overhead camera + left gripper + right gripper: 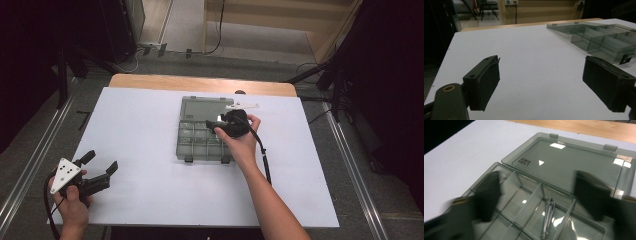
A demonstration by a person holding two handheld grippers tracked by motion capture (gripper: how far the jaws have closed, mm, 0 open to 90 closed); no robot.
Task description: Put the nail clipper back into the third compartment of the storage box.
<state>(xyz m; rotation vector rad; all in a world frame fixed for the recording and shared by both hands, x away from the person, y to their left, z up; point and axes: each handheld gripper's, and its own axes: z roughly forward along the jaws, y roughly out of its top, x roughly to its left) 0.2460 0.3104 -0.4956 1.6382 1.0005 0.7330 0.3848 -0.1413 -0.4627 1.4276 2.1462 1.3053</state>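
I am working over a smoky grey, see-through plastic compartment box that is lying near the middle of the white surface, slightly to the far right of centre. Its flat hinged lid is already lying fully open on the far side, so I judge the opening step done. In the right gripper view, a small bundle of thin silvery metal pins is already sitting in one of the middle compartments, while the neighbouring cells are looking bare. I judge that whatever sorting remains is still ahead, along with closing the lid.

My right gripper is hovering just above the box's right side, its blurred jaws standing apart with nothing between them. My left gripper is waiting near the left corner of the surface, well apart from the box, jaws spread wide and holding nothing. A small white plastic piece is lying just beyond the box, to the far right.
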